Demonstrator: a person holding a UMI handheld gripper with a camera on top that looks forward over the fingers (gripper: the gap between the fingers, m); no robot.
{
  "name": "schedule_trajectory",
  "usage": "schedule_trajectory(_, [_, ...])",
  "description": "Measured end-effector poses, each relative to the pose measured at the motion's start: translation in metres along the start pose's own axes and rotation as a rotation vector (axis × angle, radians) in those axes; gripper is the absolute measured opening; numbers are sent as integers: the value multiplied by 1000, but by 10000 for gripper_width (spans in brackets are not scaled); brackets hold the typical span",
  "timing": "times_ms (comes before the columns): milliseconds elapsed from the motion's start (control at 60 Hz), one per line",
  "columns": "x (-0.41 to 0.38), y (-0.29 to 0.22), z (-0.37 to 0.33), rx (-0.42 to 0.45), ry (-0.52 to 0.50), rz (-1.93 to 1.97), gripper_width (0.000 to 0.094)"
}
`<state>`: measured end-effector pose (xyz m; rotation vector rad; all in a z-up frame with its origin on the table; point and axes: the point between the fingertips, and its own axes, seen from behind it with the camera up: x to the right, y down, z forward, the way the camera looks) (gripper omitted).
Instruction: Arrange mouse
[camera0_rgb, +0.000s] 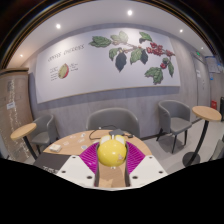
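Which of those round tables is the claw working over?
The wooden round table right beneath the claw, where a yellow mouse sits between its pink pads. The two smaller side tables stand farther off, beside the grey armchairs.

I count one yellow mouse (111, 151) between my two fingers (82, 170), each with its one magenta pad (92, 156), over one wooden table (66, 148). On the near left of that table lies one dark flat thing (50, 160); I cannot tell what it is. Farther off I count three grey armchairs, one at far left (40, 131), one in the middle (112, 122) and one at far right (176, 121), plus two small round tables, left (24, 131) and right (206, 113), and one wall mural (108, 58) of leaves and berries.
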<state>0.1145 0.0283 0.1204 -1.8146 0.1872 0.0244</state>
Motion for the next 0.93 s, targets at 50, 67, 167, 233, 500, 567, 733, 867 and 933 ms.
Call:
schedule_trajectory(50, [-46,-13,-12,38,-31,3,346])
schedule_trajectory(67, [-64,-13,-15,47,-46,1,344])
schedule_trajectory(167, [-162,24,-21,5,-137,-34,346])
schedule_trajectory(233, [-198,73,-13,-64,-144,-92,346])
schedule_trajectory(500, [-208,157,14,-195,-60,-115,390])
schedule_trajectory(567, [-212,160,9,-217,-81,-185,474])
schedule_trajectory(733, [-223,153,-30,-311,-303,-209,867])
schedule_trajectory(867, [-197,115,-85,-292,-399,-196,858])
schedule_trajectory(933, [-178,93,-107,-284,-437,-172,859])
